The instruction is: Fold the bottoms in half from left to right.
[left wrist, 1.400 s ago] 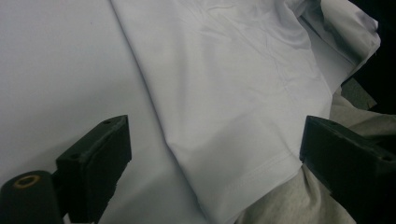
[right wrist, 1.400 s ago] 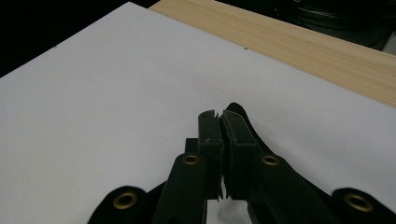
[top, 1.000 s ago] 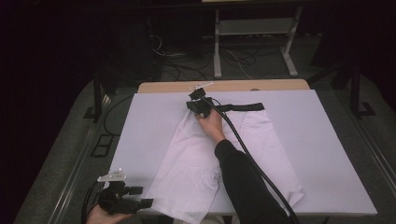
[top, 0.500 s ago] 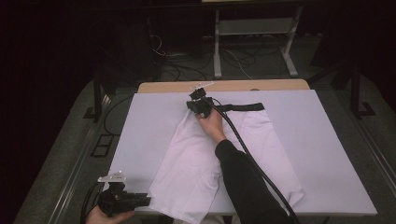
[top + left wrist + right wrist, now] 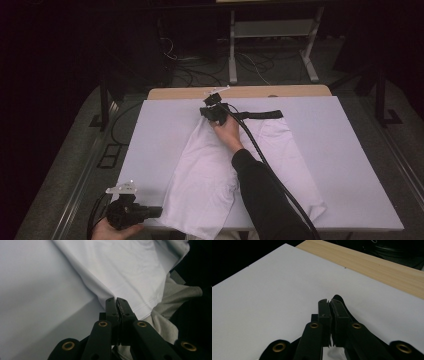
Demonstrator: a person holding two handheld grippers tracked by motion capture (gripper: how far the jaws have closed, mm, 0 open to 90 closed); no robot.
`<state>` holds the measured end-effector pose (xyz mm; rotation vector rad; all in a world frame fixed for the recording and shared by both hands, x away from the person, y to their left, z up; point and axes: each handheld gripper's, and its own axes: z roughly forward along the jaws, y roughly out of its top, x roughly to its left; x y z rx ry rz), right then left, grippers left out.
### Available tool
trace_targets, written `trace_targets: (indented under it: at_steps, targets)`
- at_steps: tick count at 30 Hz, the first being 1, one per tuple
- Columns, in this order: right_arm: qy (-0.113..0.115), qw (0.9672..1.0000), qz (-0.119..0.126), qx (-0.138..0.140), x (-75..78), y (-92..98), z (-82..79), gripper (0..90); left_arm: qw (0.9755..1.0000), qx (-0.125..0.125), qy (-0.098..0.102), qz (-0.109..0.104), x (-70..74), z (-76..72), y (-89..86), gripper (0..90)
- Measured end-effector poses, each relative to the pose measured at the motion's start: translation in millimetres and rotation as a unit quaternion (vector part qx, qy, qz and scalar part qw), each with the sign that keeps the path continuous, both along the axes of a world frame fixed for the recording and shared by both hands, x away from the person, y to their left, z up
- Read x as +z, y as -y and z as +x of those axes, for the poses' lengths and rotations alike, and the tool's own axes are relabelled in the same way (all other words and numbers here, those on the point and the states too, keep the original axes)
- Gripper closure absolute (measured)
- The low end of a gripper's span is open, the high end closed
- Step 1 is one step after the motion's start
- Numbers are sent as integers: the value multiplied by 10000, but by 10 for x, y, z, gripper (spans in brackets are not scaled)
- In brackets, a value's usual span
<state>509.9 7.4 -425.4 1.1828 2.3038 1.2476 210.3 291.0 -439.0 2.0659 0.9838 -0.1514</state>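
Observation:
A white garment (image 5: 210, 165) with a black waistband (image 5: 260, 114) lies spread on the white table cover (image 5: 345, 165). My left gripper (image 5: 159, 212) is at the near left corner of the table, at the garment's lower edge. Its jaws have just been closing and now stand shut, and in the left gripper view (image 5: 116, 300) a fold of the white cloth (image 5: 130, 272) is pinched at their tips. My right gripper (image 5: 207, 112) rests at the far end of the garment. In the right gripper view (image 5: 329, 301) it is shut, with a black bit of waistband (image 5: 337, 298) caught between the tips.
A strip of wooden tabletop (image 5: 250, 92) shows beyond the white cover. A metal stand (image 5: 270, 45) and cables stand on the dark floor behind. Grey cloth (image 5: 175, 297) hangs at the table's near edge beside the left gripper.
The left gripper's jaws have closed on the garment's near edge, and the gripper has barely shifted. The right arm and gripper have stayed where they were.

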Motion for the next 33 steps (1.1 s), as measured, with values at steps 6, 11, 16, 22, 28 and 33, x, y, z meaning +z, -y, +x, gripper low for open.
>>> trace_targets:
  at_steps: [6, 11, 16, 22, 28, 33]
  targets:
    - [-4, 10000, 49, 28, 62, 48, 6, 859, 9995, -191, 263, -63, 128, -3, 86, 870]
    - [10, 10000, 67, 61, 122, 92, 6, 858, 9985, -326, 383, -218, 217, -11, 167, 870]
    - [52, 10000, 12, 74, 174, 137, 10, 858, 9970, -542, 511, -223, 291, -28, 274, 870]
    - [61, 9999, -37, 114, 234, 196, 10, 859, 9933, -887, 711, -206, 340, -39, 411, 870]
    - [95, 9998, -69, 137, 298, 258, 8, 858, 9878, -1196, 968, -253, 385, -50, 556, 872]
    - [86, 9999, -29, 136, 340, 325, 14, 858, 9836, -1411, 1090, -285, 416, -47, 660, 873]
